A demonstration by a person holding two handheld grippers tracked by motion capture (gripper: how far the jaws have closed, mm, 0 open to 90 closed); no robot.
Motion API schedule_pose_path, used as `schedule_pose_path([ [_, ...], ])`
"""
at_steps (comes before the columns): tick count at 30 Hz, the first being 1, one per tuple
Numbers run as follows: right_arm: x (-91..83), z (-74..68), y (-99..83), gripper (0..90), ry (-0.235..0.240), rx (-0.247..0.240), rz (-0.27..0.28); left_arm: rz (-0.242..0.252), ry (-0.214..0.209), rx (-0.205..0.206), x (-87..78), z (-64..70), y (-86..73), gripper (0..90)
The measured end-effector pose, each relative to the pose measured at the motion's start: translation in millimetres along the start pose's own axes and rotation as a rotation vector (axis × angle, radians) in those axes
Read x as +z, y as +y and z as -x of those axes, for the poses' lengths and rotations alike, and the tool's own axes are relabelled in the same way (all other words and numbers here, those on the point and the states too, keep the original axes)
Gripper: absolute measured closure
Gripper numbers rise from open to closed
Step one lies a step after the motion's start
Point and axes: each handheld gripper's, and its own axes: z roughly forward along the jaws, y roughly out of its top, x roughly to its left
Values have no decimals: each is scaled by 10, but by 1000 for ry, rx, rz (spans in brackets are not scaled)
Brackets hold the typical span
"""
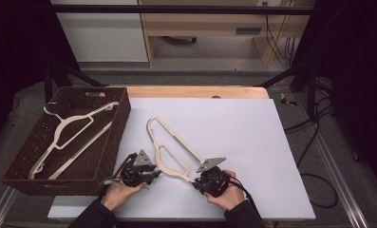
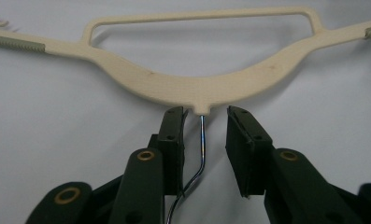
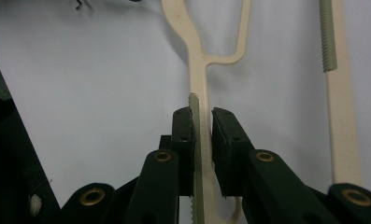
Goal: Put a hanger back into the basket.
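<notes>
A cream plastic hanger lies flat on the white sheet that covers the table, running slantwise from the middle of the sheet down toward the person's hands. It is smooth and matt, with a broad curved shoulder bar, a thinner loop arching above it, and strips of grey-green ribbed grip set into the arm ends.

The left gripper sits at the neck of the hanger. Its jaws stand moderately open on either side of the thin metal hook wire, which is shiny, bluish and bent in a gentle kink as it runs back between them. The left pad is close beside the wire; whether it touches cannot be told. The right pad is clearly apart from it.

The right gripper is at the near end of one hanger arm. Its jaws are narrow, closed against the arm from both sides, with the toothed ribbed strip pressed to the left pad. The hanger's straight lower bar runs alongside, free of the jaws.

At the left edge of the table stands a dark brown woven basket, rectangular with a cut-out handle. Inside it lies a second cream hanger of the same shape, tilted against the basket's wall.
</notes>
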Motion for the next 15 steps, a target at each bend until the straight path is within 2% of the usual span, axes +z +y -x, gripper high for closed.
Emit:
schedule_pose_path([
  [3, -28, 16, 7, 800, 16, -10, 12, -10, 0, -2, 18, -14, -2, 709],
  [5, -48, 11, 14, 800, 14, -4, 17, -11, -3, -6, 24, -21, -1, 743],
  [6, -53, 25, 10, 801, 20, -20, 27, -13, -9, -7, 24, -27, 2, 762],
  [9, -70, 31, 14, 800, 14, -27, 31, -22, -19, -2, 26, -32, 8, 822],
  [12, -71, 34, 13, 800, 21, -24, 25, -25, -13, 4, 22, -26, 10, 863],
  [15, -65, 33, 10, 799, 31, -14, 23, -35, 14, 37, -12, 7, 34, 866],
])
